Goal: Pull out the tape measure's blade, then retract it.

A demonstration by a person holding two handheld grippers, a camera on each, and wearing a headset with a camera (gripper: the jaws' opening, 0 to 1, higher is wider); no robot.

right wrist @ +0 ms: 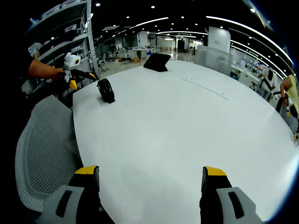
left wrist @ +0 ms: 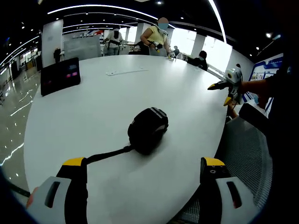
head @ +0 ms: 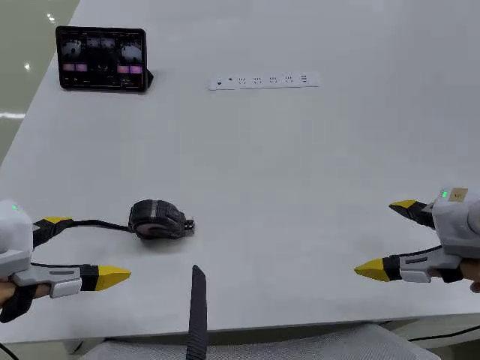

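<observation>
I find the tape measure resting on the white table, toward the near left of it and just ahead of the left gripper. In the head view its long axis runs left to right across the table. A small tab shows at its right end, tight against the case. From the opposite end a black strap trails left toward the far finger of the left gripper. I cannot tell whether the strap touches that finger.

The case is dark grey to black, rounded and chunky, with a reddish round patch on the side facing me. In the left gripper view the tape measure sits between and beyond the two yellow-tipped fingers, apart from both.

The left gripper's fingers stand wide apart and hold nothing. The right gripper hovers over the near right edge of the table, well apart from the tape measure, with its fingers also spread wide around nothing.

A tablet stands propped at the far left of the table with its screen lit. A white power strip lies flat at the far middle. A grey mesh chair sits at the near edge.
</observation>
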